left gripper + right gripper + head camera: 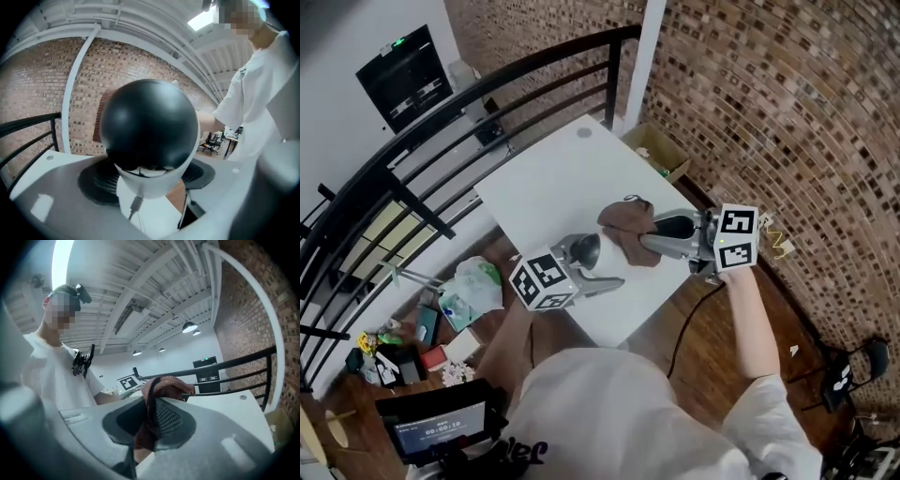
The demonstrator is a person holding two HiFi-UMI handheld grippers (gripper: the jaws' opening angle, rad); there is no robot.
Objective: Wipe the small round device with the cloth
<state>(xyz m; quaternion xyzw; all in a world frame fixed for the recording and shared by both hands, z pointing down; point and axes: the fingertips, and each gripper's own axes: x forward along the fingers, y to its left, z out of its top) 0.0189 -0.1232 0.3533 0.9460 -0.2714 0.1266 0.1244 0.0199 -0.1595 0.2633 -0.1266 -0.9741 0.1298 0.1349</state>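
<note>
The small round device (582, 249), a black dome on a white base, is held up over the near part of the white table (548, 178). My left gripper (588, 264) is shut on it. In the left gripper view the device (149, 129) fills the middle, clamped between the dark pads (98, 183), with a thin cable hanging under it. My right gripper (658, 236) is shut on a brown cloth (628, 230), which hangs just right of the device. In the right gripper view the cloth (161, 392) is bunched between the pads (173, 420). Whether cloth and device touch I cannot tell.
A black railing (441, 122) curves round the table's far and left sides, and a brick wall (769, 103) stands to the right. An open cardboard box (654, 150) sits beyond the table's right corner. Bags and small clutter (441, 319) lie on the floor at left.
</note>
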